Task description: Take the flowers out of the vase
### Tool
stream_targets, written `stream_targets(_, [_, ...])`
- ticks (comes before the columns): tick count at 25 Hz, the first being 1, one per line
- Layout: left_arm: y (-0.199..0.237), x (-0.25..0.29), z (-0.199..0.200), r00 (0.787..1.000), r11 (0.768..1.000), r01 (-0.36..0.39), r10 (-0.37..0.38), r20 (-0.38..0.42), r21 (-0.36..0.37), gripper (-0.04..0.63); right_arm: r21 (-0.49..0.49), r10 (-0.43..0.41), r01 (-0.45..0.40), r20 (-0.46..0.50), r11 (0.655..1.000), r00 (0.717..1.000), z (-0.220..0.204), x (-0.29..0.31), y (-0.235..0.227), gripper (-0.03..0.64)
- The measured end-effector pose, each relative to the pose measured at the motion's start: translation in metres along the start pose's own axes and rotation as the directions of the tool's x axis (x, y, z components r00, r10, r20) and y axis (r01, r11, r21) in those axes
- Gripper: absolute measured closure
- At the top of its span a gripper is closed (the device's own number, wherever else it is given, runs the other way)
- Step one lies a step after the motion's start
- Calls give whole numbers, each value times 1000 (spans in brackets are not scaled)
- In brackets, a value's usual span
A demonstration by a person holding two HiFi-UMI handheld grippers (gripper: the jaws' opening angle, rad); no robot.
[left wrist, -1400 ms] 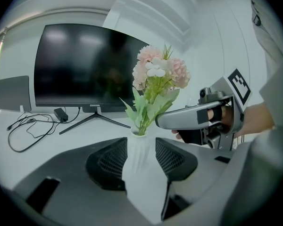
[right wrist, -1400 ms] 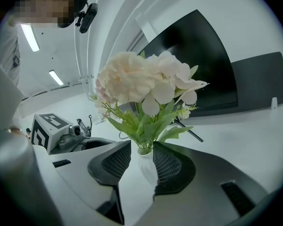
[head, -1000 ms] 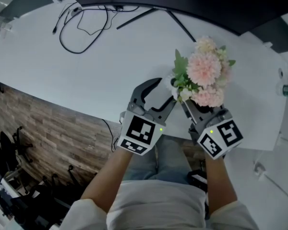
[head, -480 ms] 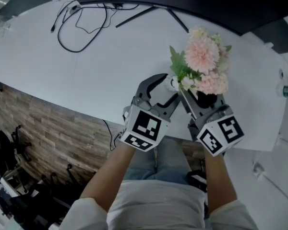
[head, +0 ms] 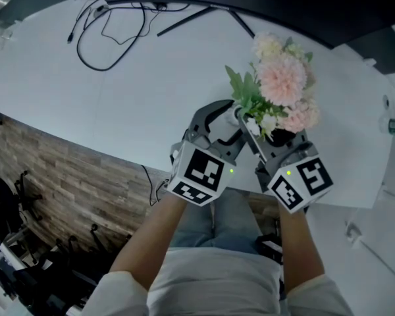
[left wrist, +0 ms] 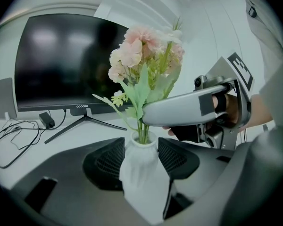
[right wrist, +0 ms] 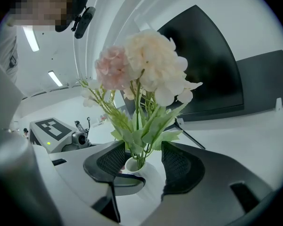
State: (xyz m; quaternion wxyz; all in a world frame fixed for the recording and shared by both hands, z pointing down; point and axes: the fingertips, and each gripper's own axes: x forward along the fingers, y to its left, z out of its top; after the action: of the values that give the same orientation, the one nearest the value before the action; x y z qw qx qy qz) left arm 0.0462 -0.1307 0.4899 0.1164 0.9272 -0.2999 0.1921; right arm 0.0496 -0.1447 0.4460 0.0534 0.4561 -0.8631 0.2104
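A bunch of pink and cream flowers (head: 280, 84) with green leaves stands in a small white vase (left wrist: 144, 168). My left gripper (head: 227, 120) has its jaws round the vase's neck; they are closing, with both pads against the white sides. My right gripper (right wrist: 142, 161) straddles the green stems just above the vase's rim (right wrist: 132, 165). Its jaws are opening and the pads stand apart from the stems. In the left gripper view one right finger (left wrist: 179, 109) crosses in front of the stems. The blooms (right wrist: 146, 65) hide most of the right gripper's jaws in the head view.
The white table (head: 85, 91) carries a loop of black cable (head: 112, 38) at the far left. A dark monitor (left wrist: 61, 65) on a splayed stand (head: 204, 18) is behind the flowers. The table's near edge runs just under both grippers.
The left gripper has edged right, in round the vase. The bouquet has shifted slightly away from me. The right gripper has stayed by the stems.
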Motion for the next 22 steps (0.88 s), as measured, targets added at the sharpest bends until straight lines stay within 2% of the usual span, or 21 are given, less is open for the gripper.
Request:
stream_targets(6, [0, -1, -1, 1000, 1000, -2, 2, 1, 1, 371, 5, -1, 1, 4, 1000, 1000, 1, 2, -2, 382])
stream_targets(9, [-1, 0, -1, 1000, 1000, -3, 3, 1, 2, 371, -13, -2, 2, 5, 1000, 1000, 2, 0, 0, 492])
stream_targets(13, [-1, 0, -2, 1000, 1000, -2, 2, -1, -1, 371, -1, -1, 1, 11, 1000, 1000, 2, -3, 1, 551])
stream_targets(22, [0, 0, -2, 1000, 1000, -2, 2, -3, -5, 373, 19, 4, -4, 26, 1000, 1000, 6, -6, 1, 558])
